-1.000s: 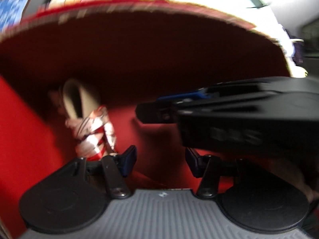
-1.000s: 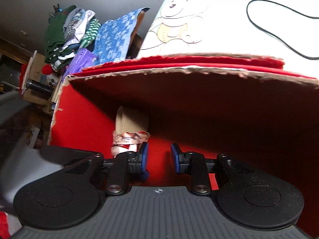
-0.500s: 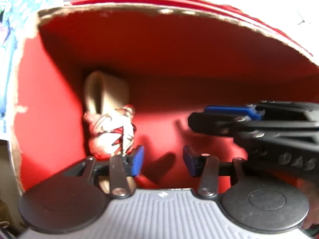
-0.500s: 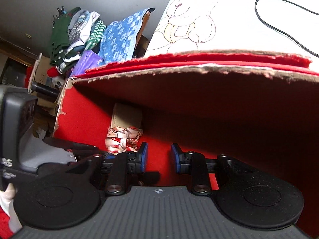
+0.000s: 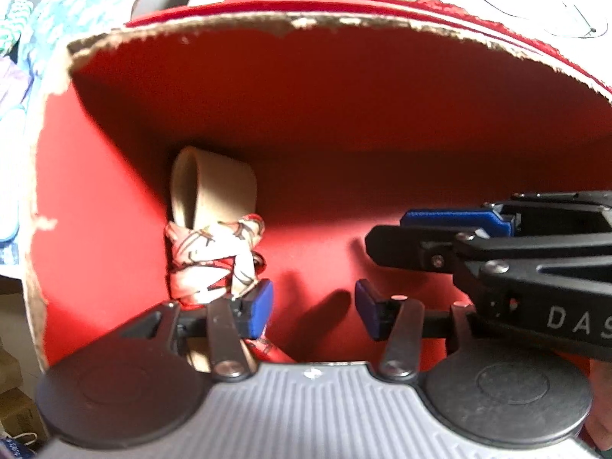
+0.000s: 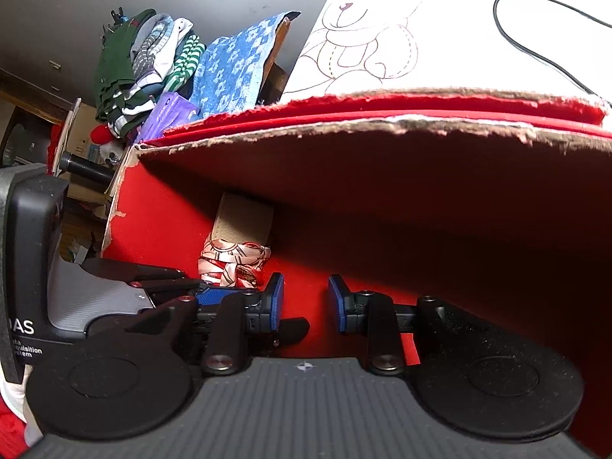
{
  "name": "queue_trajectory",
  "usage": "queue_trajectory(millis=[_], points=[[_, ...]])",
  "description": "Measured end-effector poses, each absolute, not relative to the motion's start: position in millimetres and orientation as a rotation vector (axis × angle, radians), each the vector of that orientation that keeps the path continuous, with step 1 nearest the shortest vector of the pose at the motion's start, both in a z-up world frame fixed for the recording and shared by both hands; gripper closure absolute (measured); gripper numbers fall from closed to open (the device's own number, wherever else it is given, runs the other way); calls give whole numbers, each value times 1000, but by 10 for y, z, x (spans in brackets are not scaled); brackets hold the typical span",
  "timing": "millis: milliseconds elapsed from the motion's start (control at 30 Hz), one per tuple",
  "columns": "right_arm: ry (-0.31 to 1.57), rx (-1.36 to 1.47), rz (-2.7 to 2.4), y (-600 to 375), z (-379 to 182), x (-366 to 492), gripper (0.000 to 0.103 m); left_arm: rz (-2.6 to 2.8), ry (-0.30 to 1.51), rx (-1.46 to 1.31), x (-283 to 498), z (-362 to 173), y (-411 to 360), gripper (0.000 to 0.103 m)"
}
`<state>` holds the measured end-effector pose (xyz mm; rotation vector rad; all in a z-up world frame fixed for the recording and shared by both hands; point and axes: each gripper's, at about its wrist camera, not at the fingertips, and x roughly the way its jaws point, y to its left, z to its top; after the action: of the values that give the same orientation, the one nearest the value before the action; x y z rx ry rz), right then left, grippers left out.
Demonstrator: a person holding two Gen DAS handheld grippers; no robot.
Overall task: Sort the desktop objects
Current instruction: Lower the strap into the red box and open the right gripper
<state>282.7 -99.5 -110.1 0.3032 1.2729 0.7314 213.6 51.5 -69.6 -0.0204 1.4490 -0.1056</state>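
Left wrist view puts you looking into a red cardboard box (image 5: 344, 88) with a torn, ragged rim, and your left gripper (image 5: 311, 308) sits low in the middle of the frame with its blue-padded jaws apart and nothing between them. The task's thing, a tan loop wrapped in a red-and-white patterned scarf (image 5: 214, 256), lies on the box floor at centre left, against the left wall near the back corner; its wrapped end comes down just beside your left blue pad, outside the gap rather than inside it, and whether cloth and pad touch cannot be told. Your right gripper (image 5: 440, 229) enters from the right edge of this frame, seen side-on over the box floor, well apart from the scarf bundle. Right wrist view shows the right gripper (image 6: 304, 304) at lower centre, jaws likewise parted and empty, pointing at bare red floor. The scarf bundle (image 6: 233, 260) sits above and to the left of its left pad, with the left gripper (image 6: 214, 298) between them at the left side. A black cable (image 6: 535, 49) lies on the white surface at upper right.
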Motion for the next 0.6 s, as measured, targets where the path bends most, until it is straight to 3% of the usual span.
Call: queue_trajectory(millis=[367,600], points=[[1287,276,685,-987,-1123,2836,71,-54,1352,108,1981,-557,245,54],[1310,139,514,-970,-979,2764,71,-67,1305,86,1881,-447,279,48]])
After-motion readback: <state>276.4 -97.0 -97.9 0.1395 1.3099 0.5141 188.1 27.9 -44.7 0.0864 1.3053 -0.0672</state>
